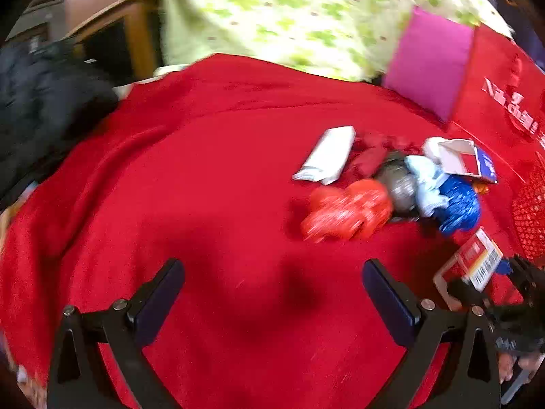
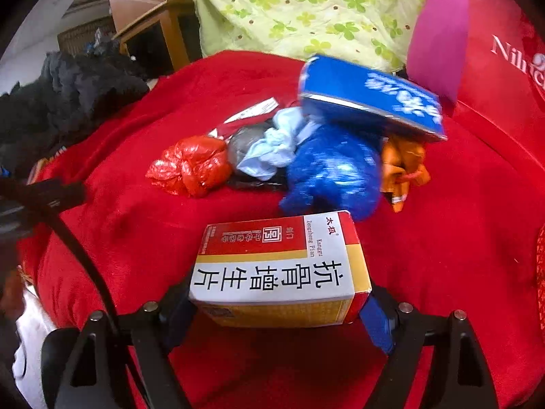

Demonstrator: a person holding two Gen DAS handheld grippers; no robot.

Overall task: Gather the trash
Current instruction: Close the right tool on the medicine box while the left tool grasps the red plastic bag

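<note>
A trash pile lies on a red blanket [image 1: 204, 177]: a crumpled red bag [image 1: 347, 209] [image 2: 190, 165], a blue bag [image 1: 458, 206] [image 2: 333, 173], a pale blue wad [image 2: 272, 150], a grey wad [image 1: 400, 184], a white packet [image 1: 327, 155], an orange wrapper [image 2: 403, 167] and a blue box [image 2: 371, 97]. My left gripper [image 1: 272, 283] is open and empty, left of and short of the pile. My right gripper [image 2: 279, 303] is shut on a red, white and yellow medicine box [image 2: 282, 269], held above the blanket; the box also shows in the left wrist view [image 1: 477, 262].
A red bag with white lettering [image 1: 504, 102] [image 2: 504, 78] and a magenta panel [image 1: 431, 61] stand at the right. Red mesh [image 1: 531, 211] is at the far right. A green flowered cloth [image 1: 289, 17] hangs behind. Dark clothing [image 1: 44, 102] lies at the left.
</note>
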